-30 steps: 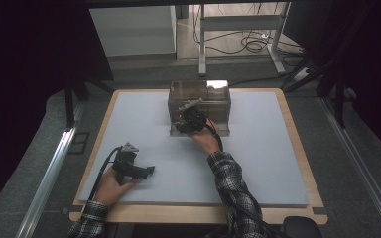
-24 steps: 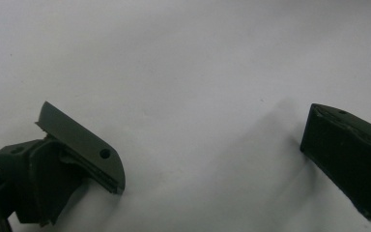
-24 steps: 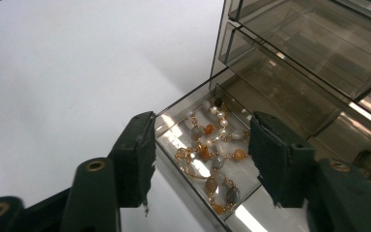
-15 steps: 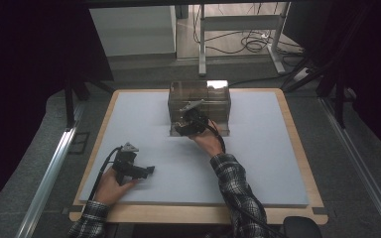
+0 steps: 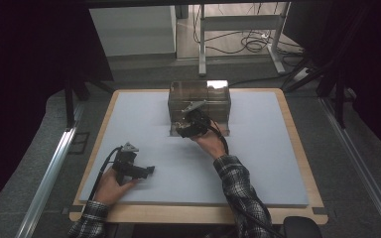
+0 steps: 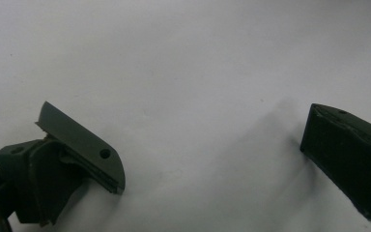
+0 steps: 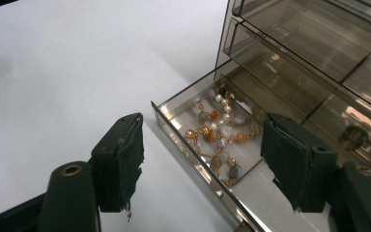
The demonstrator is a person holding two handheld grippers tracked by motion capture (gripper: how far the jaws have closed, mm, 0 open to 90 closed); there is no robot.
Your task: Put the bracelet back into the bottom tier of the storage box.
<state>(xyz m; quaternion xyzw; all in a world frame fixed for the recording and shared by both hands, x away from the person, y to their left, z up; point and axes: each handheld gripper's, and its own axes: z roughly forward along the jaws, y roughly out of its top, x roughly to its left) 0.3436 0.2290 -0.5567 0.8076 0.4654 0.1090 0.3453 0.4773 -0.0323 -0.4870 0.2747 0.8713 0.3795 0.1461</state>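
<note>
**Open drawer, bracelet waiting inside**

The right gripper [image 7: 203, 159] hangs just above the bottom drawer [image 7: 207, 145] of a smoky clear drawer cabinet [image 5: 199, 101], its 2 jaws spread wide with nothing between them. The drawer is pulled out toward the person, so its contents lie exposed, while the drawers above it sit closed. Inside lies a beaded bracelet [image 7: 217, 130], pearls and amber-toned stones on gold links, bunched against the left end of the drawer. The jaws straddle the drawer's front wall, a stance that would suit either dipping in for the bracelet or pushing the drawer; which is meant cannot be told from here.

The left gripper [image 5: 129, 166] rests well apart on the pale blue mat [image 5: 258, 168], near the person's edge of the table. Its jaws are also spread and empty, with bare mat between them. It seems parked there to keep clear of the cabinet, since the drawer work looks like a job for 1 hand.
</note>
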